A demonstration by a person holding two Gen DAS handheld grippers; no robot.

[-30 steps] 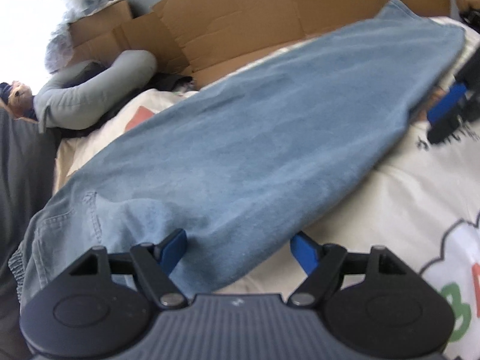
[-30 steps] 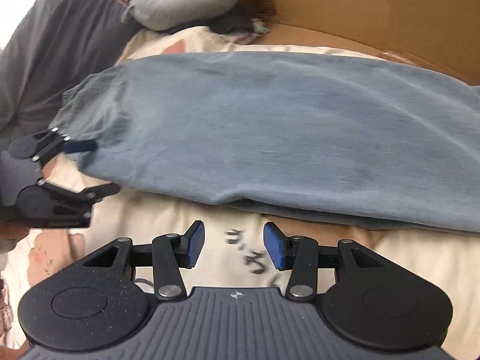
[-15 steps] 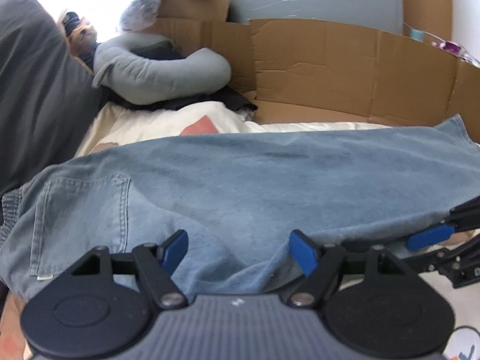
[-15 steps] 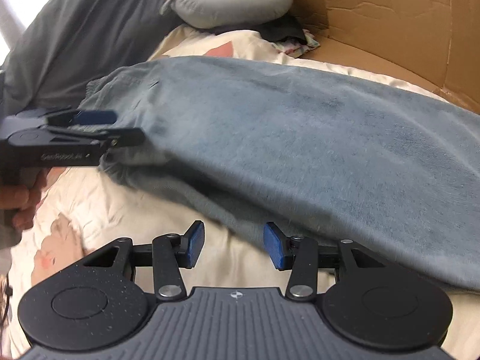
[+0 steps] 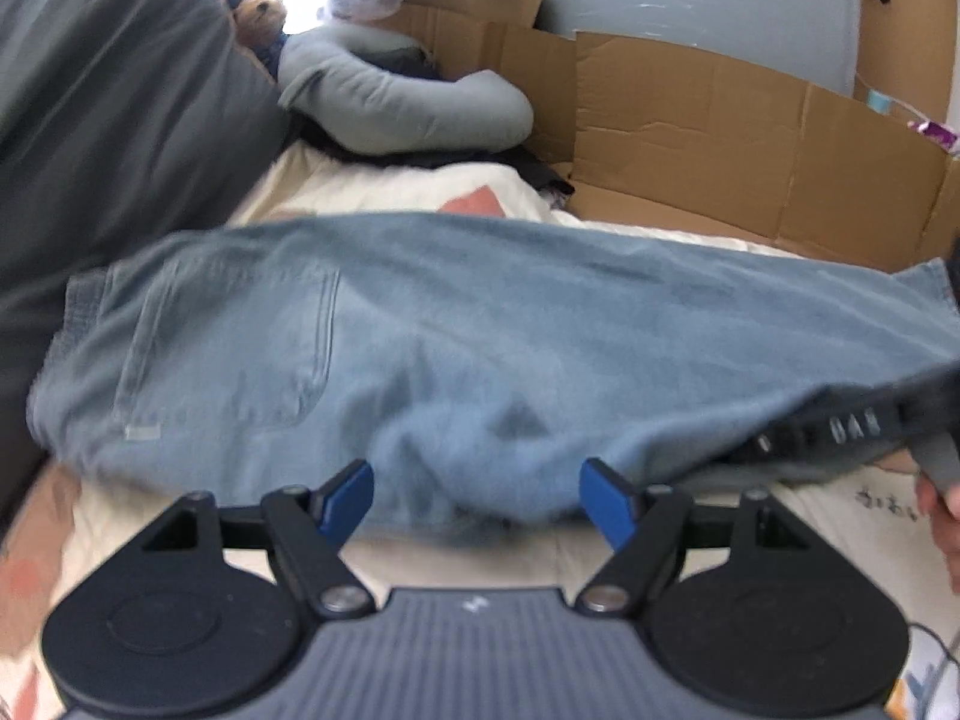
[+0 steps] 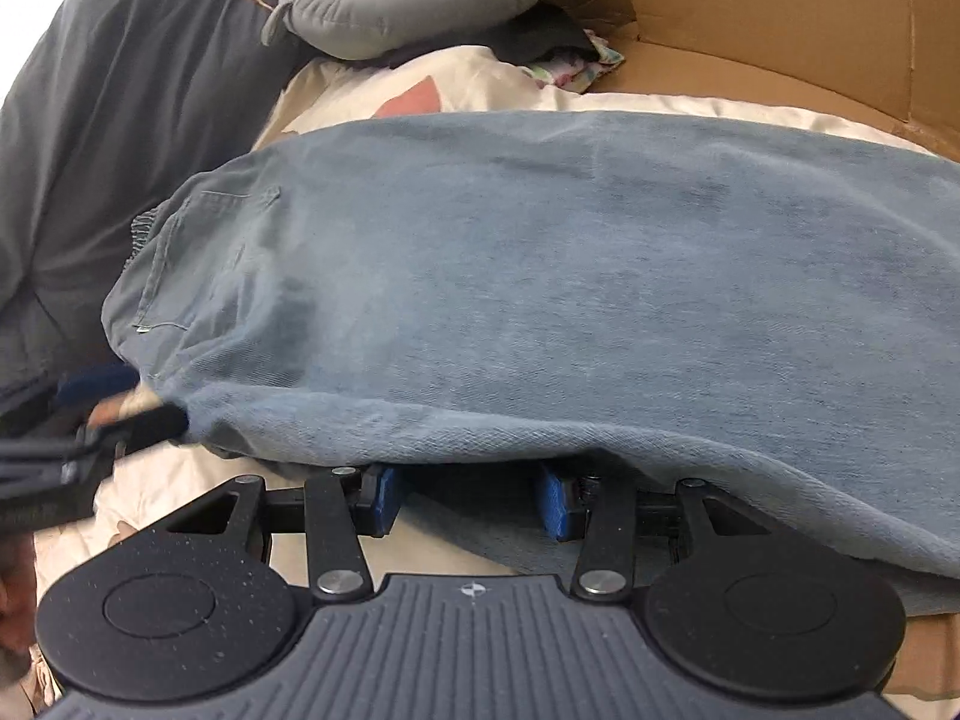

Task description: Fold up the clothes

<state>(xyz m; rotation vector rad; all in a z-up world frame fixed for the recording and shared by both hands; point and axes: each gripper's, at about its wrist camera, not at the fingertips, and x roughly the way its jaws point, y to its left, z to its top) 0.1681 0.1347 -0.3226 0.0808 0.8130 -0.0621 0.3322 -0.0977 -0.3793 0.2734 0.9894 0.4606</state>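
Note:
A pair of light blue jeans (image 5: 480, 330) lies lengthwise across the bed, back pocket at the left. My left gripper (image 5: 477, 495) stands open at their near edge, and a bulge of denim sits between its blue pads without being pinched. In the right wrist view the jeans (image 6: 570, 270) drape over the tips of my right gripper (image 6: 468, 495). Its pads stand apart under the lifted hem, pressing on nothing. The right gripper (image 5: 828, 429) shows blurred under the jeans' right edge. At that view's left edge the left gripper (image 6: 132, 405) sits by the waist end.
The jeans rest on a cream printed bedsheet (image 5: 390, 186). A dark grey pillow (image 5: 120, 120) fills the left. A grey neck pillow (image 5: 408, 102) and a small teddy (image 5: 261, 6) lie behind. Flattened cardboard (image 5: 720, 144) stands along the far side. A hand (image 5: 942, 516) is at the right edge.
The left gripper has rolled level and drawn back a little from the jeans' near edge. The right gripper moved up to the jeans and its tips slid under the hem.

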